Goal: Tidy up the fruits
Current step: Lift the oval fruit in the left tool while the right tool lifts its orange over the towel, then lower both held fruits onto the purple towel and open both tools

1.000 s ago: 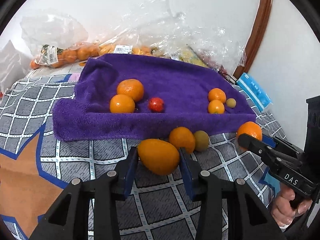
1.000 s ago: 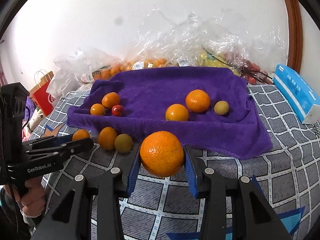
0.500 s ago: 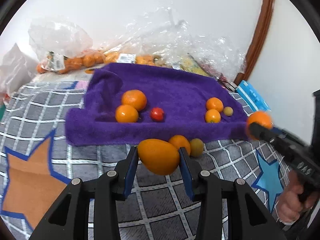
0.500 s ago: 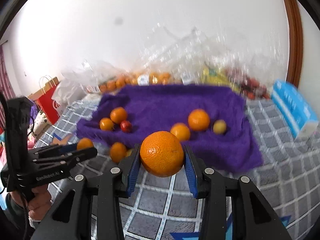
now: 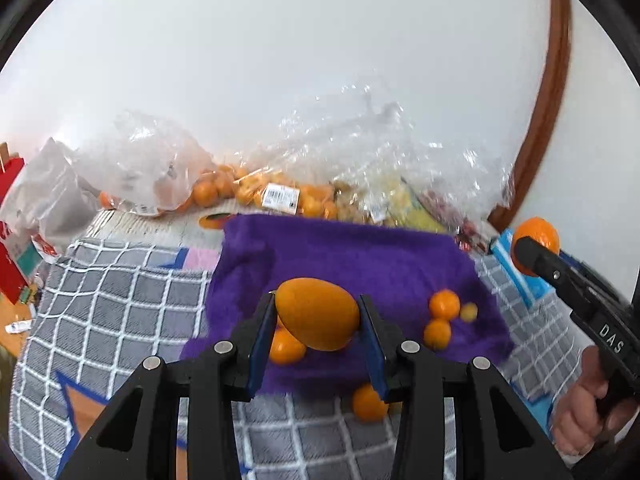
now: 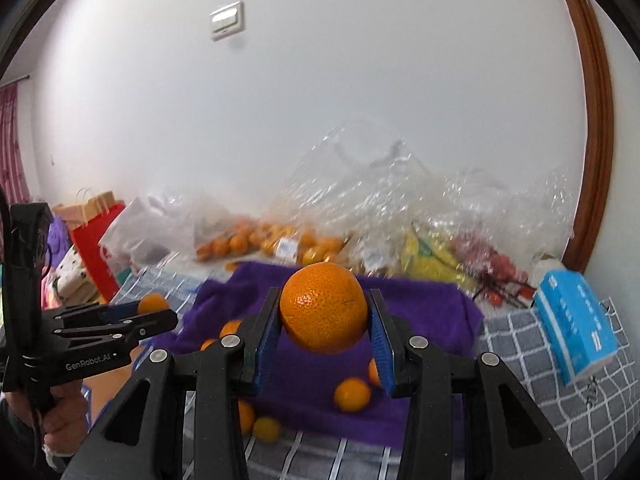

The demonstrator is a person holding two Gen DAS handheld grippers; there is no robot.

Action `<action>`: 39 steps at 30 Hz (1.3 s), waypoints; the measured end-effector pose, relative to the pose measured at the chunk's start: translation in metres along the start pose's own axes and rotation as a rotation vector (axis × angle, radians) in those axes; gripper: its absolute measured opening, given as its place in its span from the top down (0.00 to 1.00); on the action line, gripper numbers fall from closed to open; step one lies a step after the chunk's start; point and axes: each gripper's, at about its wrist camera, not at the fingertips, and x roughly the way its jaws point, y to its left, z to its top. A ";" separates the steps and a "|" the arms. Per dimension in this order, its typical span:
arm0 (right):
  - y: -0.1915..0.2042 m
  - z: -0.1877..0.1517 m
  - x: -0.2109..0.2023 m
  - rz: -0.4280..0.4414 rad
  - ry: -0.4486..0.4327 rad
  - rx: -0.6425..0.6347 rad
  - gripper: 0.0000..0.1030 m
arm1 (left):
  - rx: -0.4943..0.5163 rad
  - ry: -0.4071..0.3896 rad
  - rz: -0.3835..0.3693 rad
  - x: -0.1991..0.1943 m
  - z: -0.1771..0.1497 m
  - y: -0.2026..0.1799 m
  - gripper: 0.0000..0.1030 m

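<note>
My left gripper is shut on a smooth egg-shaped orange fruit, held in the air above the purple towel. My right gripper is shut on a round dimpled orange, also raised over the towel. Small oranges and a small yellow-green fruit lie on the towel. One orange lies on the checked cloth in front of it. The right gripper also shows at the right edge of the left wrist view, the left gripper at the left of the right wrist view.
Clear plastic bags of oranges and other fruit line the wall behind the towel. A blue tissue pack lies at the right. A red paper bag stands at the left. A grey checked cloth covers the surface.
Both grippers have risen well above the surface with their fruits held, and tilted upward so more wall shows. The towel and loose fruit now lie lower and partly behind the fingers.
</note>
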 end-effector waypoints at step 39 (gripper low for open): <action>-0.022 -0.060 0.098 0.045 0.205 0.071 0.60 | -0.134 0.002 -0.041 0.081 -0.011 0.018 0.62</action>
